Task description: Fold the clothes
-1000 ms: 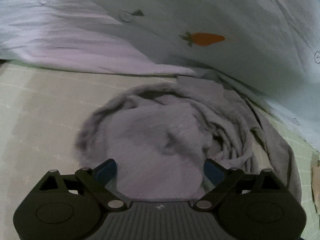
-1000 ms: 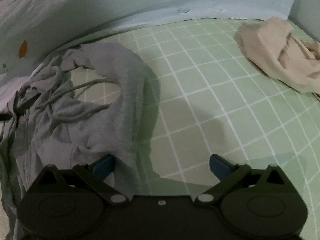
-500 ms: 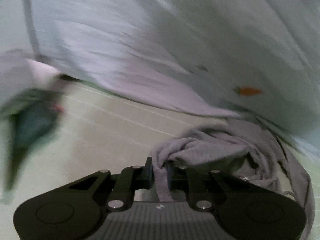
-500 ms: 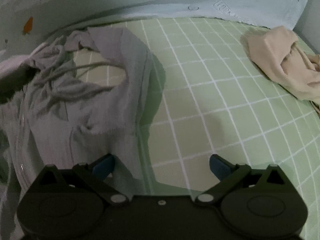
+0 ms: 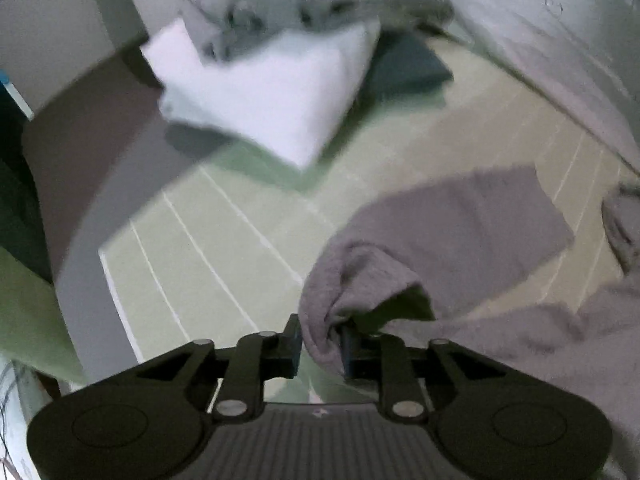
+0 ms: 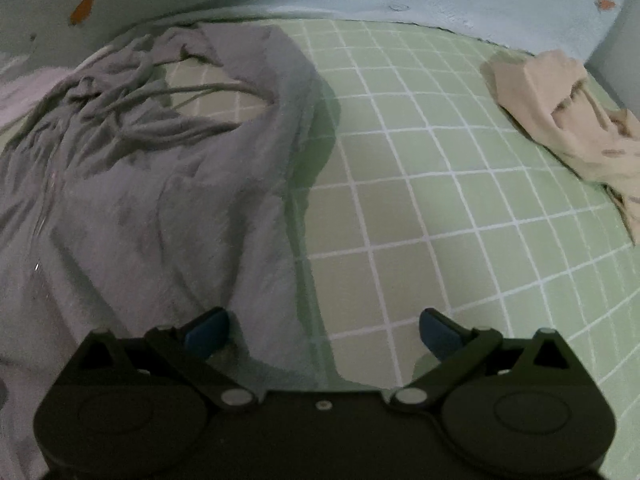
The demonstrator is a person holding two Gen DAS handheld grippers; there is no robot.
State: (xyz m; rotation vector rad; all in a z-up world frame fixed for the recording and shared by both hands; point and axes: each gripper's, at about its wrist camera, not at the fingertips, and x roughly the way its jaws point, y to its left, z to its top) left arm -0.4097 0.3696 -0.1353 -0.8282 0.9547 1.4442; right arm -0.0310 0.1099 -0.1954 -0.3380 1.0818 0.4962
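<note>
We see left gripper (image 5: 320, 344) with jaws pinching bunched edge of grey garment (image 5: 460, 236), lifted above green checked bedsheet (image 5: 208, 252). Right gripper (image 6: 323, 330) has jaws spread wide, over garment's right edge. Garment sprawls crumpled across sheet's left part. Beige garment (image 6: 560, 108) lies well apart, far right. White folded stack (image 5: 272, 96) sits beyond, blurred.

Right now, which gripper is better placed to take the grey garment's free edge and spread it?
Right. The right gripper has its jaws open directly over the grey garment, whose edge lies between them. The left gripper is already shut on a bunch of it.
</note>
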